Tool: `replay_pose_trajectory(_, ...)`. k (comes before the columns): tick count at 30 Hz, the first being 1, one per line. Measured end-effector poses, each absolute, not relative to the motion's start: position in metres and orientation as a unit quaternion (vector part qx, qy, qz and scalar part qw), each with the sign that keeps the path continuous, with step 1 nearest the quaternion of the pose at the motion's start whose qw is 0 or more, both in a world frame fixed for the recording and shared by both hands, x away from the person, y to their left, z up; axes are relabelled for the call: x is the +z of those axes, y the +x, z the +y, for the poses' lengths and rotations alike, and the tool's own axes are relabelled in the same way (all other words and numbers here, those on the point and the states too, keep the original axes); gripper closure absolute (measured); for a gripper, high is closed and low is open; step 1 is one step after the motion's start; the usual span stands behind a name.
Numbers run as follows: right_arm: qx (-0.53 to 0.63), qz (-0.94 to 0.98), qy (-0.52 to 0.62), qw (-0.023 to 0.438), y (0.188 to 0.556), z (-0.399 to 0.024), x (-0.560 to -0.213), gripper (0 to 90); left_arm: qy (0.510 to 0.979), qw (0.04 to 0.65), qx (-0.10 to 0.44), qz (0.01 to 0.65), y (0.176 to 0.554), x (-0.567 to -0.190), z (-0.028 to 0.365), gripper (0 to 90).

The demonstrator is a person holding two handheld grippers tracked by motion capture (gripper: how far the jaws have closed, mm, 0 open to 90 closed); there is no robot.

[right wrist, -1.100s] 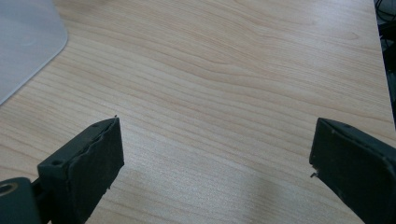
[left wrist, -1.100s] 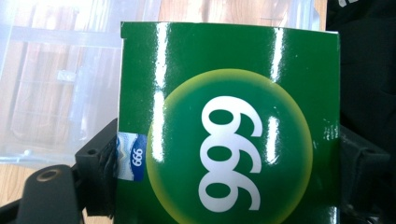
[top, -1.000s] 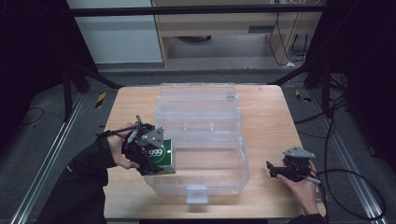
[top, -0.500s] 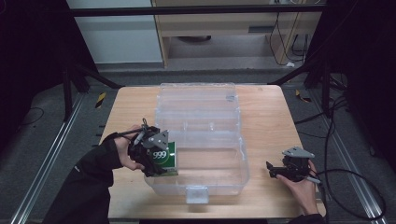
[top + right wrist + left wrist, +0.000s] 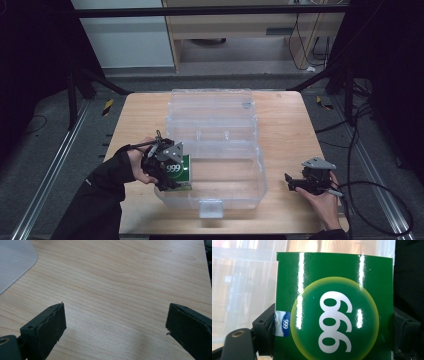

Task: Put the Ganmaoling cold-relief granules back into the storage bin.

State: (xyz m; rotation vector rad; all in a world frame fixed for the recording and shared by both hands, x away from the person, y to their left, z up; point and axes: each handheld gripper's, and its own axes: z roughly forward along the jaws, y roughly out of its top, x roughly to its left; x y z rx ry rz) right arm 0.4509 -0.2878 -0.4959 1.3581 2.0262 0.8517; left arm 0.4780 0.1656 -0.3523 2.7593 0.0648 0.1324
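At lower left, the box (image 5: 181, 171), clamped by the left gripper (image 5: 167, 172), has been lowered into the bin (image 5: 260, 175); release is judged near. The right gripper (image 5: 300, 182) is held open.

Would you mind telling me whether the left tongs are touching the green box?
Touching. In the left gripper view, the left tongs press both black jaws against the sides of the green box.

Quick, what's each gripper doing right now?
Left gripper: closed on the green box.
Right gripper: open, holding nothing, over the table.
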Motion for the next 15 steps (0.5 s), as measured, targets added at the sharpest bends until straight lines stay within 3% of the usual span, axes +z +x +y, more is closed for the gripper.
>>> replay_pose_trajectory(15,0.316,0.756,0.504,0.273,0.451,-0.287,-0.497,3.2,0.982,0.183,0.043,0.026,0.482,-0.370,0.165,15.0)
